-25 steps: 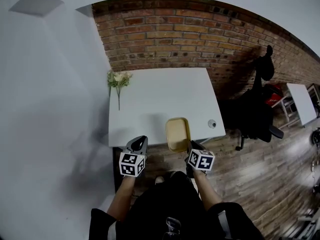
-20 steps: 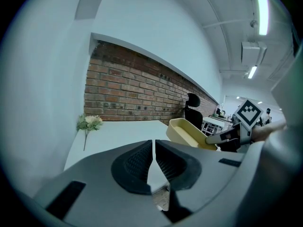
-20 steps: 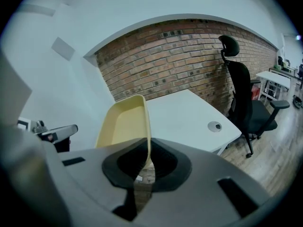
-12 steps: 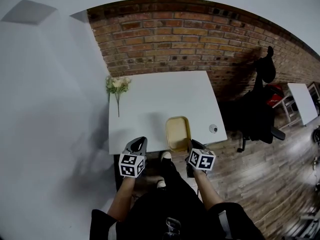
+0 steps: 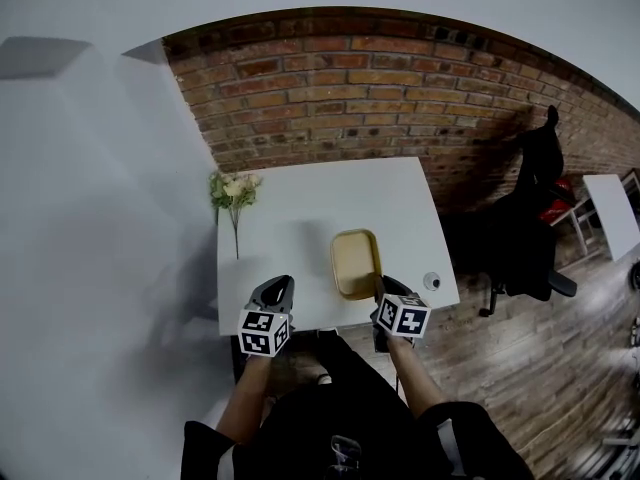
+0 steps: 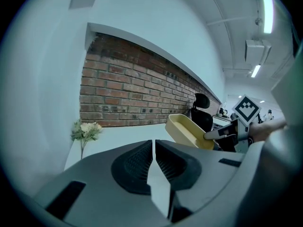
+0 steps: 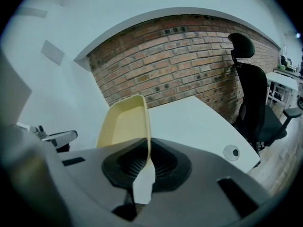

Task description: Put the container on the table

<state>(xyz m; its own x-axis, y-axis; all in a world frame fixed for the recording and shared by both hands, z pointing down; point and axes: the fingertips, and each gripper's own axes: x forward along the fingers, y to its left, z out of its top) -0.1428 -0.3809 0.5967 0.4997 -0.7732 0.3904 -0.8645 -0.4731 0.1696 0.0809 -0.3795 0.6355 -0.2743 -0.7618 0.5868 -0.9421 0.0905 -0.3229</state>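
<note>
A shallow pale yellow container [image 5: 356, 261] is over the near right part of the white table [image 5: 300, 208]. My right gripper [image 5: 385, 291] is shut on its near rim. In the right gripper view the container's [image 7: 124, 124] thin wall runs between the closed jaws of the right gripper [image 7: 147, 157]. From the left gripper view the container [image 6: 187, 130] looks tilted and lifted off the tabletop. My left gripper [image 5: 274, 288] hovers at the table's front edge, left of the container. The left gripper [image 6: 154, 150] is shut with nothing in it.
A bunch of pale flowers [image 5: 234, 190] lies at the table's left edge. A round cable grommet [image 5: 432, 281] sits near the right front corner. A black office chair [image 5: 520, 228] stands to the right of the table, and a brick wall [image 5: 380, 98] runs behind it.
Both grippers and the container have moved forward. The container, which overhung the table's front edge, is now over the tabletop. The grip on it is unchanged.
</note>
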